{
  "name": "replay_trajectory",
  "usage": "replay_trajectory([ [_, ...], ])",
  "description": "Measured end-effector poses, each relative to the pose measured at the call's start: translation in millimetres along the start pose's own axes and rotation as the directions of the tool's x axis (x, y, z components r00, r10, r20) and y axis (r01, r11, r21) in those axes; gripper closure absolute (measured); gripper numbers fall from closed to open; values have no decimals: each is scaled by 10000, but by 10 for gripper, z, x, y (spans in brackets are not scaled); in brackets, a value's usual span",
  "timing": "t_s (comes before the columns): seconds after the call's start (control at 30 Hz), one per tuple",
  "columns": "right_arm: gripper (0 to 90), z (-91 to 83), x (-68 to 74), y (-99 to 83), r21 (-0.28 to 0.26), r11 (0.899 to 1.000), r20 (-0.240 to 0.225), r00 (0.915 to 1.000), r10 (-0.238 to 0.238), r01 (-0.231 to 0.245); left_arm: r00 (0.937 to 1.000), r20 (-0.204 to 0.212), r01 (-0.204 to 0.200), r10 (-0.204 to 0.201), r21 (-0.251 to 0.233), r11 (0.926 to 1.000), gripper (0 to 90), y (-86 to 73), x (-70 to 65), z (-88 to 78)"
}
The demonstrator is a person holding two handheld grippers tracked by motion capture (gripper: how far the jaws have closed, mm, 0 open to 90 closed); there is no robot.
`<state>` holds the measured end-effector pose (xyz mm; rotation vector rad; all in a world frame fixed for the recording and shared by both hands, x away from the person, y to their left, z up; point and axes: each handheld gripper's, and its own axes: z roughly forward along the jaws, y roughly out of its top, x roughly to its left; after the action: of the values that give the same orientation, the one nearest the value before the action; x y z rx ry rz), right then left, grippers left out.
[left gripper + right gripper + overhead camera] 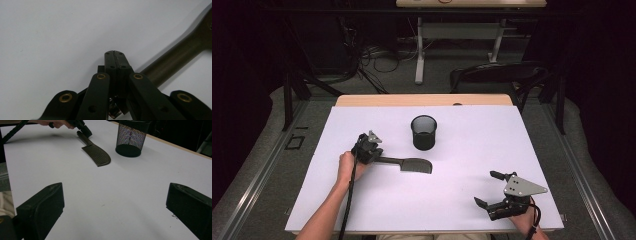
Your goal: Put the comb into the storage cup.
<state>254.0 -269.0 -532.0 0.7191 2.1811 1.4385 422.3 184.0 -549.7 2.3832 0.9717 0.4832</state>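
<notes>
Left of the desk's [362, 210] middle, the left gripper [371, 151] has its jaws pressed together beside the spatula's [409, 164] handle, spatula lying flat before the mesh cup [424, 132]. Near the desk's front right corner, the right gripper [492, 189] rests with jaws wide apart.

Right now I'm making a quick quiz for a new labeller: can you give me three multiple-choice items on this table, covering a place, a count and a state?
1. Where does the spatula lie?
A. at the table's far left corner
B. near the middle of the table, just in front of the mesh cup
C. at the near right edge

2. How many mesh cups stand on the table?
A. three
B. two
C. one

3. How is the right claw?
A. open and empty
B. shut on the spatula
C. shut on the cup

Key: 1 B, its blade rests flat below the cup; 2 C, a single black cup; 3 A, its jaws stand wide apart over bare table.
</notes>
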Motion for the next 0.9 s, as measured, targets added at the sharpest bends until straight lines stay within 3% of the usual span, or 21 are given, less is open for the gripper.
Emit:
replay_trajectory([
  [0.9, 14, 0, 1, 1, 43, 10000, -15, 10000, -19, 19, 9997, 253, 52, -52, -12, 10000, 899, -90, -67, -77],
])
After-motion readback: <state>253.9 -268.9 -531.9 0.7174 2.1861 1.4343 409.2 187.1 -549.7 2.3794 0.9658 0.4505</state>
